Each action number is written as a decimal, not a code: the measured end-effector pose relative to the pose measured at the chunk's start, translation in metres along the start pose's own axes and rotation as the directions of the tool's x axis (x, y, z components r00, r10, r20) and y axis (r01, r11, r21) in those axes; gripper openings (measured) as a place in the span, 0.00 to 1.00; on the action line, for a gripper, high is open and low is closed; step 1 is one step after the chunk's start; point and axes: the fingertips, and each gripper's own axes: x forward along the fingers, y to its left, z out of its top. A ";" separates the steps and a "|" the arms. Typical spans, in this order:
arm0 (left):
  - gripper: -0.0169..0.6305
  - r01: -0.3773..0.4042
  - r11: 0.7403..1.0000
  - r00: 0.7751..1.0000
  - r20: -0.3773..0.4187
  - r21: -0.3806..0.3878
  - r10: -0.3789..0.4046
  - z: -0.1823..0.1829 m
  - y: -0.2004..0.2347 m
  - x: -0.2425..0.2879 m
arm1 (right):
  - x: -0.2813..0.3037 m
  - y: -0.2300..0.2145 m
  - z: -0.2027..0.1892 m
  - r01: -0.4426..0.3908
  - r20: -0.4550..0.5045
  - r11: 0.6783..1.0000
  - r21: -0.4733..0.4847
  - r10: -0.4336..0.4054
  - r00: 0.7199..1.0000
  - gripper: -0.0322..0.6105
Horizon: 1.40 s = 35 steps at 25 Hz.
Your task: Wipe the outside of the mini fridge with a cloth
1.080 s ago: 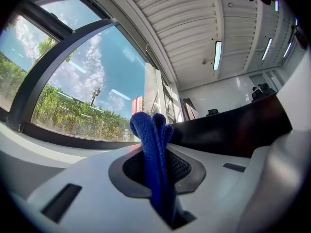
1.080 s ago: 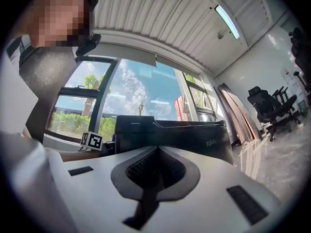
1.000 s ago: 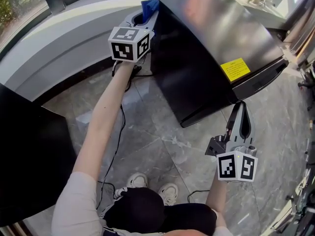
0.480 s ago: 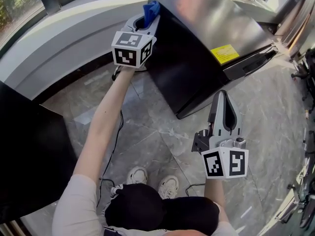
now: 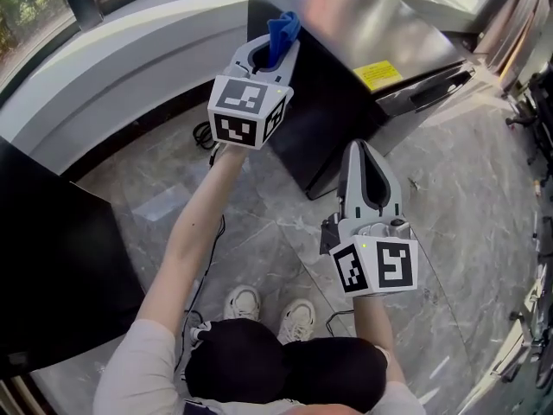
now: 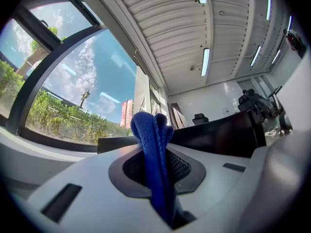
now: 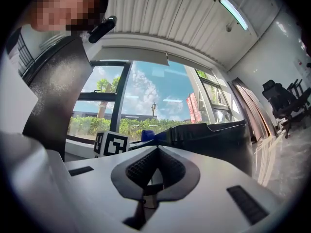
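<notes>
The black mini fridge (image 5: 346, 102) stands on the tiled floor, seen from above in the head view, with a glossy top (image 5: 363, 24) and a yellow label (image 5: 378, 75). My left gripper (image 5: 278, 48) is shut on a blue cloth (image 5: 282, 31), held at the fridge's near top corner; the cloth (image 6: 154, 159) fills the jaws in the left gripper view. My right gripper (image 5: 366, 156) hangs shut and empty beside the fridge's lower front corner. In the right gripper view the fridge (image 7: 214, 137) lies ahead with the cloth (image 7: 149, 136) at its left end.
A grey curved window ledge (image 5: 130, 50) runs behind the fridge. A dark panel (image 5: 52, 266) stands at the left. A black cable (image 5: 205, 132) trails on the marble floor (image 5: 449, 232). The person's shoes (image 5: 263, 309) are below. Office chairs (image 7: 284, 98) stand far right.
The right gripper has risen and moved left toward the fridge's lower corner. The left gripper with the cloth has shifted slightly right along the fridge's top edge.
</notes>
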 end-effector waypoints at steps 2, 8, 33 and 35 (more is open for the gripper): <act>0.11 0.013 1.000 1.000 0.005 -0.009 -0.013 0.005 -0.017 -0.007 | -0.002 0.000 0.001 0.008 0.002 1.000 0.000 -0.008 1.000 0.07; 0.11 0.081 0.997 0.997 0.011 -0.001 -0.081 0.017 -0.075 -0.030 | -0.007 -0.015 0.003 0.071 -0.001 0.997 -0.003 -0.071 0.997 0.07; 0.11 0.274 0.957 0.961 0.060 -0.096 -0.269 0.032 -0.179 -0.072 | -0.017 -0.048 -0.004 0.168 -0.026 0.986 -0.009 -0.168 0.985 0.07; 0.11 0.281 0.954 0.959 0.065 -0.101 -0.276 0.031 -0.180 -0.072 | -0.016 -0.048 -0.004 0.166 -0.025 0.986 -0.007 -0.166 0.986 0.07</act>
